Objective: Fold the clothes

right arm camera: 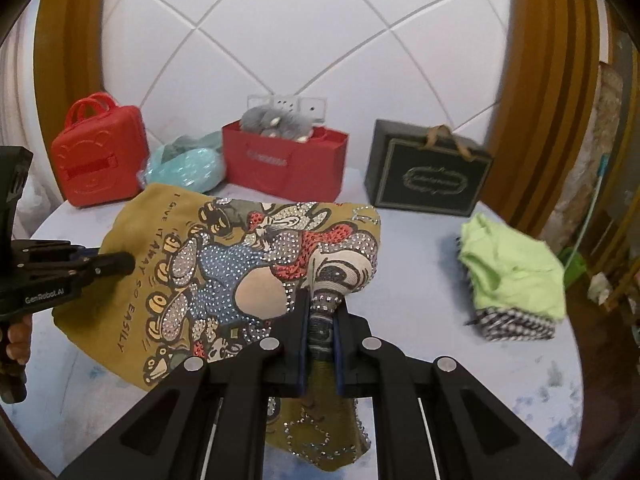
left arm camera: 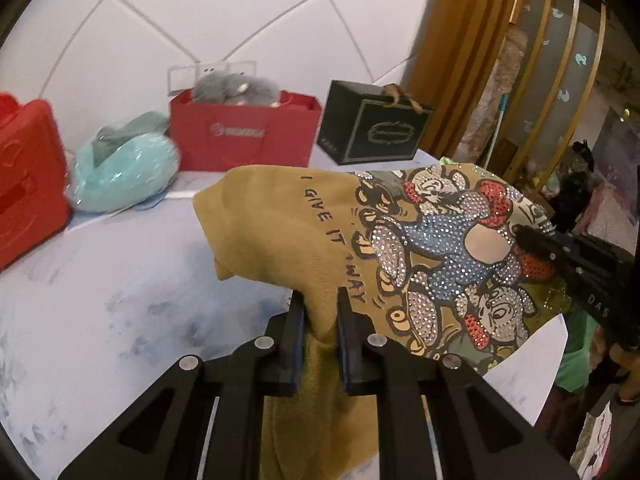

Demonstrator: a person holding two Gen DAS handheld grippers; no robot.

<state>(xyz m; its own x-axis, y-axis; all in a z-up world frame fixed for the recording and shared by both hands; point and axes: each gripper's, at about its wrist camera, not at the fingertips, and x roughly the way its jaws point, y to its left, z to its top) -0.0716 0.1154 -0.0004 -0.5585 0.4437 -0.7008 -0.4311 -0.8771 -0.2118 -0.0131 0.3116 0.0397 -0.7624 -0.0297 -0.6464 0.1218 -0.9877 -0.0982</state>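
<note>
A mustard-yellow shirt (left arm camera: 276, 224) with a rhinestone cartoon print and the words "I GIVE IT AWAY SO EASILY" is held up over the pale table (left arm camera: 100, 300). My left gripper (left arm camera: 320, 300) is shut on the shirt's plain yellow edge. My right gripper (right arm camera: 322, 300) is shut on the printed edge of the same shirt (right arm camera: 224, 272). The right gripper also shows in the left wrist view (left arm camera: 520, 236), at the shirt's far side. The left gripper also shows in the right wrist view (right arm camera: 128, 264), at the shirt's left side. The shirt hangs between the two grippers, its lower part draped below them.
At the table's back stand a red case (right arm camera: 100, 152), a teal plastic bundle (right arm camera: 184, 164), a red paper bag (right arm camera: 284, 160) with a grey plush toy, and a black gift bag (right arm camera: 428, 172). A stack of folded clothes, green on top (right arm camera: 512, 268), lies on the right.
</note>
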